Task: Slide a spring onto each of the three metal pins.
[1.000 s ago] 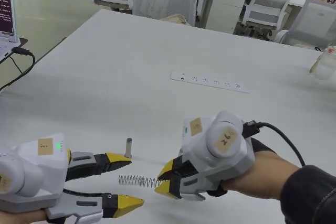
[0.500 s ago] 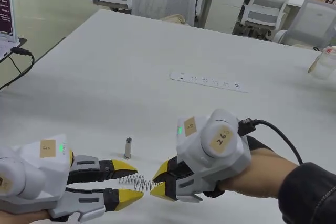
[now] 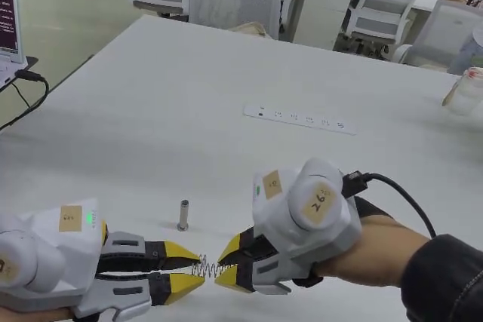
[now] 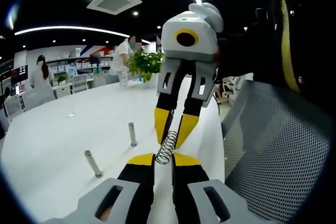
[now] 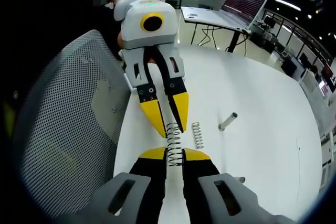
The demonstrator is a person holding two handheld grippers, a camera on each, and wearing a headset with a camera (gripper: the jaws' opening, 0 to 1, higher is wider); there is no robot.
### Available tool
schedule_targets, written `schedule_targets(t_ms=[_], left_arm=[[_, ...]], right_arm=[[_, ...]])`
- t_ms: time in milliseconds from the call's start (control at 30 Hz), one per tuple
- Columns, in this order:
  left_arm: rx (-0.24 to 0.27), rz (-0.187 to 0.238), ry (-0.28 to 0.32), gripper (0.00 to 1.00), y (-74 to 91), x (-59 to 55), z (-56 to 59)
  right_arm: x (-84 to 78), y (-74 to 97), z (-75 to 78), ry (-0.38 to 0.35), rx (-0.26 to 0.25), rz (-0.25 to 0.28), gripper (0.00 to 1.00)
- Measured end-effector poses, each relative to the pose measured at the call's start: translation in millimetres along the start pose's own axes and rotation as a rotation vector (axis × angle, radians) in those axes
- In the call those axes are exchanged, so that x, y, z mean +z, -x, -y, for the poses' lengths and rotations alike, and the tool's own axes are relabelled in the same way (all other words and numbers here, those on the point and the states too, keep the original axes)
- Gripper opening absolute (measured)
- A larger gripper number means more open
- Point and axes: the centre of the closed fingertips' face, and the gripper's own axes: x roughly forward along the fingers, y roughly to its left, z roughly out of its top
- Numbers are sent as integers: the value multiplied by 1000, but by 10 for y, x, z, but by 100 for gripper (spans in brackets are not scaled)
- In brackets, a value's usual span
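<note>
- Left gripper (image 3: pixel 202 268) pinches one end of the spring (image 3: pixel 210 267), low over the table (image 3: pixel 189 96) near its front edge; best that one side holds firm while the other releases.
- Right gripper (image 3: pixel 217 269) is clamped on the opposite end.
- Upright pin (image 3: pixel 183 215) stands just beyond, unobstructed; power strip (image 3: pixel 299 119) lies well apart.

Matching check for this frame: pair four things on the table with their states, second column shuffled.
Things:
1. held spring
2. loose spring
3. pin
4. power strip

States:
a. lies free on the table
b. white, flat, farther back
c. clamped between left gripper and right gripper
d. upright, no spring on it

Pairs: 1-c, 2-a, 3-d, 4-b
</note>
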Motion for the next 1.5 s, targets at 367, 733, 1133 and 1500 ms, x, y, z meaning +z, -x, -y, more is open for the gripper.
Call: schedule_targets(t_ms=[367,733,1133,1500], left_arm=[[-21,-3,-4,3,16,22,41],[-32,-4,2,3,29,30,67],[-41,3,13,3,27,39,81],[-31,7,16,3,23,49,69]], right_arm=[[9,13,-24,8,6,11,8],[2,-3,-43,4,18,21,9],[-5,-25,-56,5,27,24,9],[40,43,-49,-1,24,33,8]])
